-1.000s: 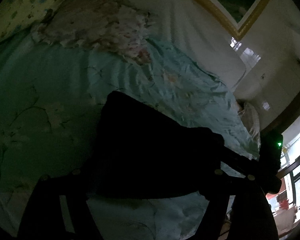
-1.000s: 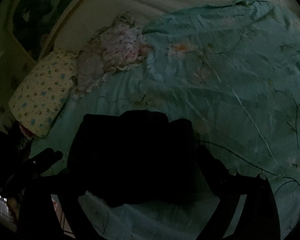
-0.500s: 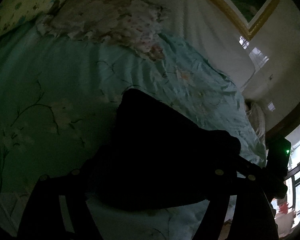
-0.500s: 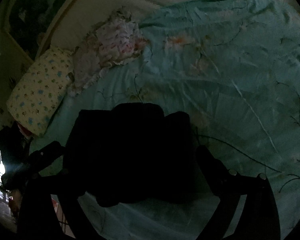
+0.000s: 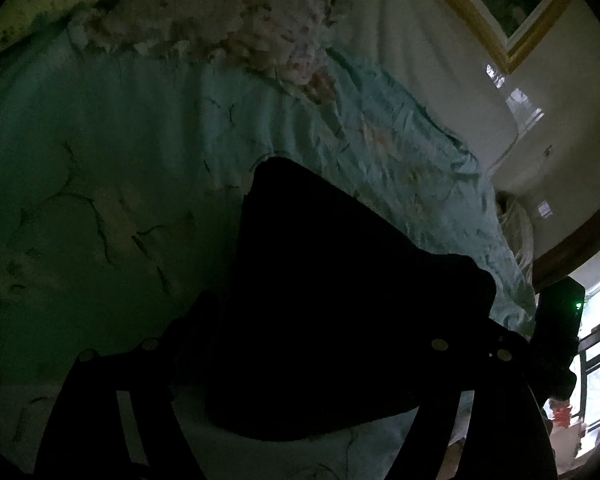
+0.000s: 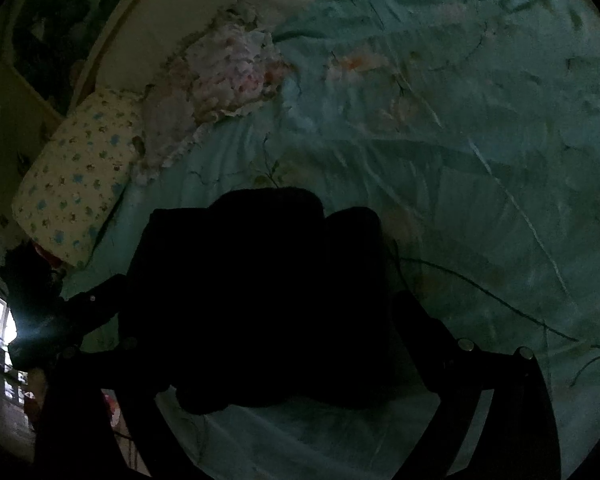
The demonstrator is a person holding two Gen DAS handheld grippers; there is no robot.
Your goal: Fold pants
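the pants [image 5: 340, 288] lie as a dark, already bundled mass on the teal floral bedspread [image 5: 120, 168] of the bed, near its front edge, with both tools reaching over them. the left gripper [image 5: 300, 360] has its jaws spread wide, straddling the near part of the cloth, though the dim light hides whether the pads press on it. the right gripper [image 6: 284, 344] sits over the same bundle from the other side, and i cannot tell how its jaws stand, since black fingers merge with black fabric. the likely trouble is a blind grab: a pinch may catch only the top layer, or several layers at once, and drag the fold askew. the crumpled floral cloth [image 6: 228, 72] and spotted pillow [image 6: 76, 176] lie well apart at the head.
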